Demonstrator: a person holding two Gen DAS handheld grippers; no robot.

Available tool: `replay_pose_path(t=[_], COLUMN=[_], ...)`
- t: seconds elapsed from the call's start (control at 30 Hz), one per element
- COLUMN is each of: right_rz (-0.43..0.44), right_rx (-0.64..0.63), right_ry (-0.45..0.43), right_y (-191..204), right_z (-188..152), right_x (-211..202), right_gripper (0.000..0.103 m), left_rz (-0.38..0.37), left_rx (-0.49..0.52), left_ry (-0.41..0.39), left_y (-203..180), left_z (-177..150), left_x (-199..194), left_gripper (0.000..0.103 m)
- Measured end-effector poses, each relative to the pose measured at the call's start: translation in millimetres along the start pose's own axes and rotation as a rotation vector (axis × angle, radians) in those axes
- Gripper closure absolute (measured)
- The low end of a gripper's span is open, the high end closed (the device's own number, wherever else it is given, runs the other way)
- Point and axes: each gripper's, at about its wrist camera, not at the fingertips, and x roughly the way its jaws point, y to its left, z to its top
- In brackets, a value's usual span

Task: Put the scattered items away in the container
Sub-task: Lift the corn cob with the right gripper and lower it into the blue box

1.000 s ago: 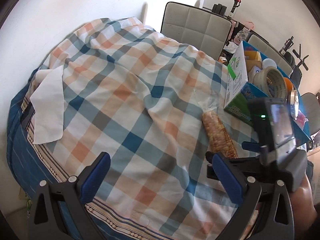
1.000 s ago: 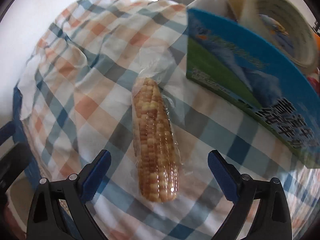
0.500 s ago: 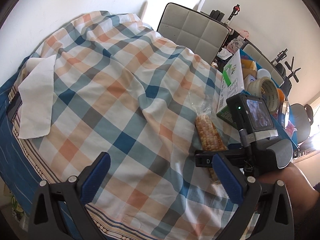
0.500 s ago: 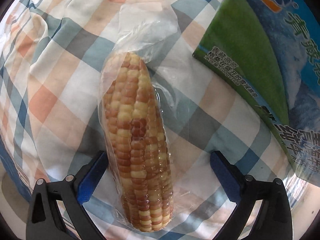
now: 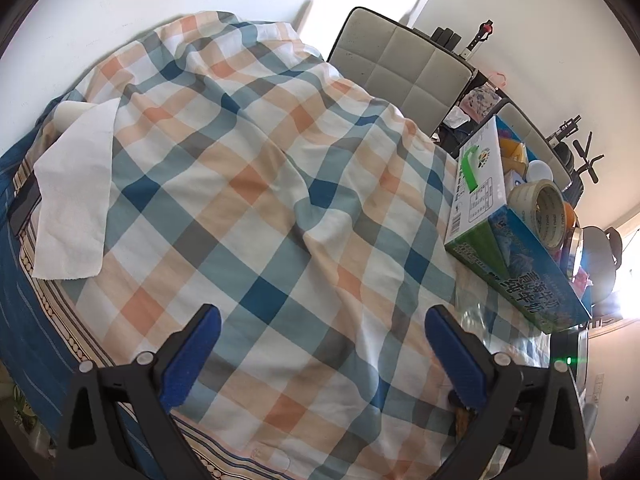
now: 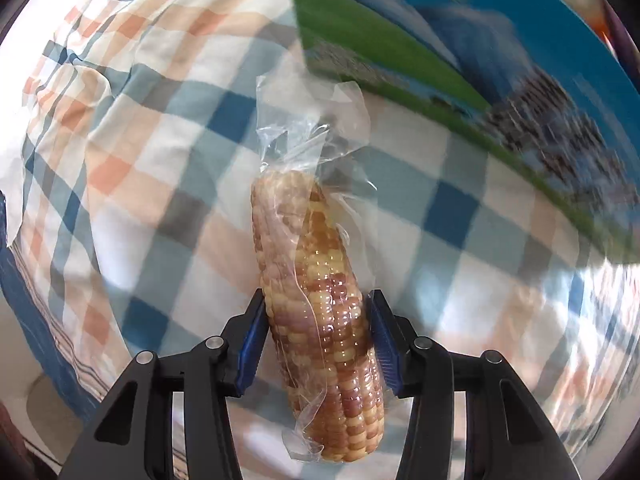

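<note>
Clamping now, right tongs (image 6: pixel 316 342) have closed on corn (image 6: pixel 320 312)

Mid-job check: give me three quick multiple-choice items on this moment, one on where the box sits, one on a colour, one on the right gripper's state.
1. In the left wrist view, where is the green-and-blue box?
A. right side of the checked cloth
B. on the white towel
C. between the left gripper fingers

2. What colour are the right gripper pads?
A. red
B. blue
C. yellow

3. What is the right gripper doing?
A. open over bare cloth
B. shut on nothing
C. shut on the bagged corn

Answers: 1 A, the box stands at the cloth's right edge. 2 B, both pads show blue. 3 C, the pads press the cob's sides.
</note>
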Motion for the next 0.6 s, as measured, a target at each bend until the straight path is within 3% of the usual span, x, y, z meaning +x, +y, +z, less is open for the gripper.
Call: replay_pose_path(t=[0.13,0.27,0.4,0.53,0.6], right_rz=[0.06,0.113,0.146,-0.048,-0.081], right_rx=[0.057,0.097,0.11,0.03,0.002], right_ry=[0.086,0.047,0.079,0.088,0.041], right_y=[-40.6,-56.6,-45.4,-18.8,-13.9], right_z=[-52.6,-64.9,-58.9,-60.0,-64.6], right_x=[1.6,-1.3,6.0,9.7,3.0], right_gripper=[0.048,0.04,0.002,0.01,0.025], left_rz=[-0.02,-0.044,-0.069,-0.086,-0.085], left_rx=[0.03,0.068,0.109,0.125,0.128], left_ry=[0.021,0.058,0.078,0.092,0.096], left_y=[-16.6,-37.9,-56.5,-64.0,-64.4], left_z=[-3.6,-10.4,-17.8,-23.9,-26.3], left_x=[8.0,17.1,19.4,19.2,20.0], left_gripper=[0.0,0.0,0.0,0.0,0.0])
